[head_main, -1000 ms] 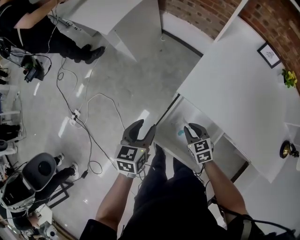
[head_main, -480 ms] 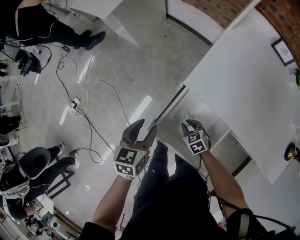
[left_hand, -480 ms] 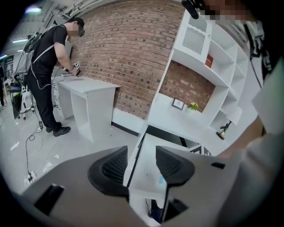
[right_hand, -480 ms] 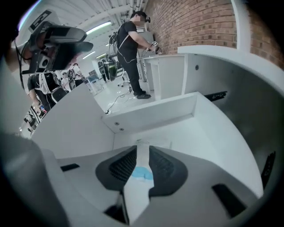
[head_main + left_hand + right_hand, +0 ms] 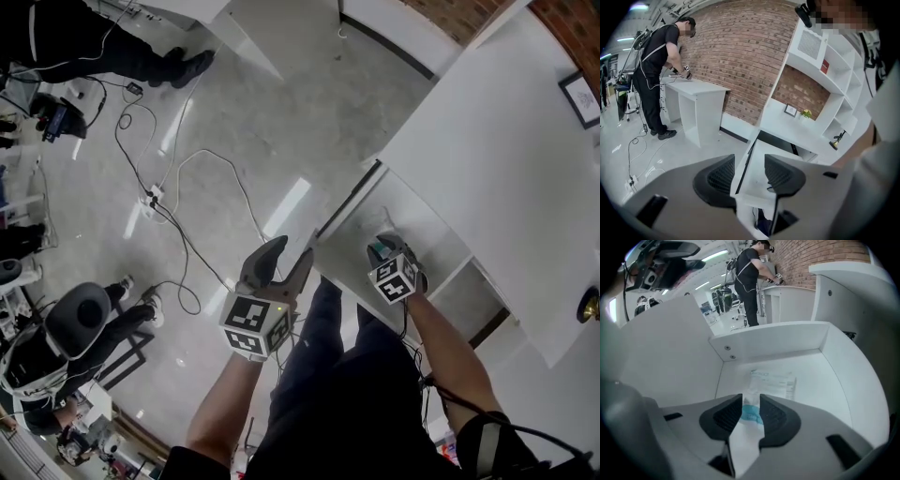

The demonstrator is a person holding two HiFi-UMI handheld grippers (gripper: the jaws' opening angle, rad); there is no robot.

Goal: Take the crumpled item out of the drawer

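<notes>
The right gripper's [image 5: 750, 403] fingers [image 5: 725, 414] have just been opening a bit, with the crumpled packet [image 5: 772, 383] seen between them, not pinched. The left gripper's [image 5: 749, 165] fingers stand open around the drawer [image 5: 761, 150] edge.

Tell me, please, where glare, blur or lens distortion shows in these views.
Head view: glare streaks the glossy floor. Left gripper view: fisheye curves the brick wall, corners darkened. Right gripper view: the jaws are blurred, the crumpled item past them soft.
</notes>
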